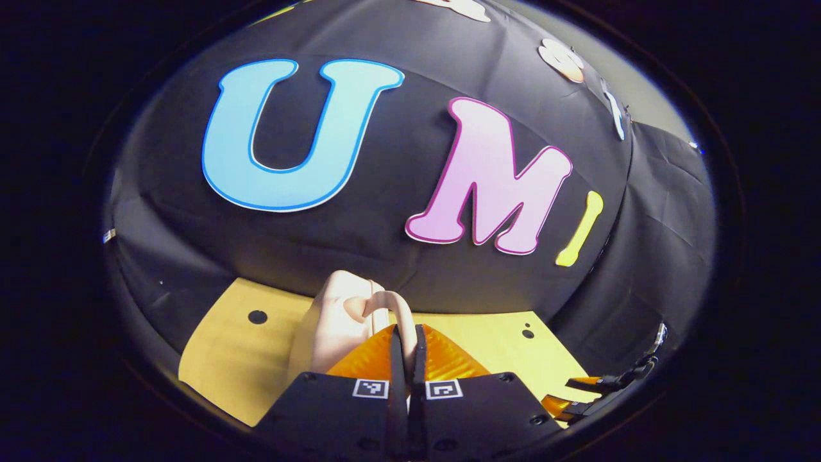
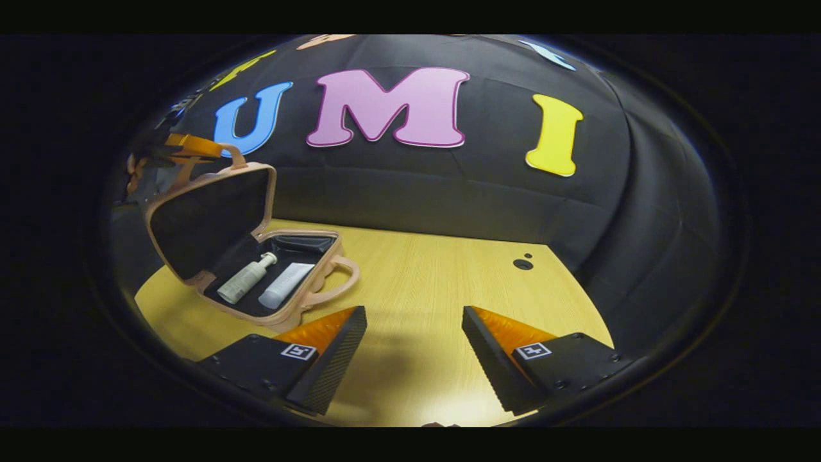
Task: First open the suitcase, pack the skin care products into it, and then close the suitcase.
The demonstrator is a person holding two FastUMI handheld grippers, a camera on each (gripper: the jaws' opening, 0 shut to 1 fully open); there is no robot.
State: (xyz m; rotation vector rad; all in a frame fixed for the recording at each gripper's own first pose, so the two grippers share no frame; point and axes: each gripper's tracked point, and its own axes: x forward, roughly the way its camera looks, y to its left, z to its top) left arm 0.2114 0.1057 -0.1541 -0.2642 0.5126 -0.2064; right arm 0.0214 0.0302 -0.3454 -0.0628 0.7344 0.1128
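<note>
Wooden table [image 2: 436,289] — open suitcase [image 2: 211,218] holding two bottles [image 2: 247,279].

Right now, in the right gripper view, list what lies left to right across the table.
Raised suitcase lid → pump bottle → tube → suitcase front handle → dark hole in the tabletop.

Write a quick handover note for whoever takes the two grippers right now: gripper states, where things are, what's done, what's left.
Left hand-held gripper: shut on the lid handle, holding the lid up.
Right hand-held gripper: open, empty, over the table.
Suitcase: open at the table's left, with a bottle and a tube side by side in its base.
Done: opened, both packed.
Left: lower the lid and close it.
</note>
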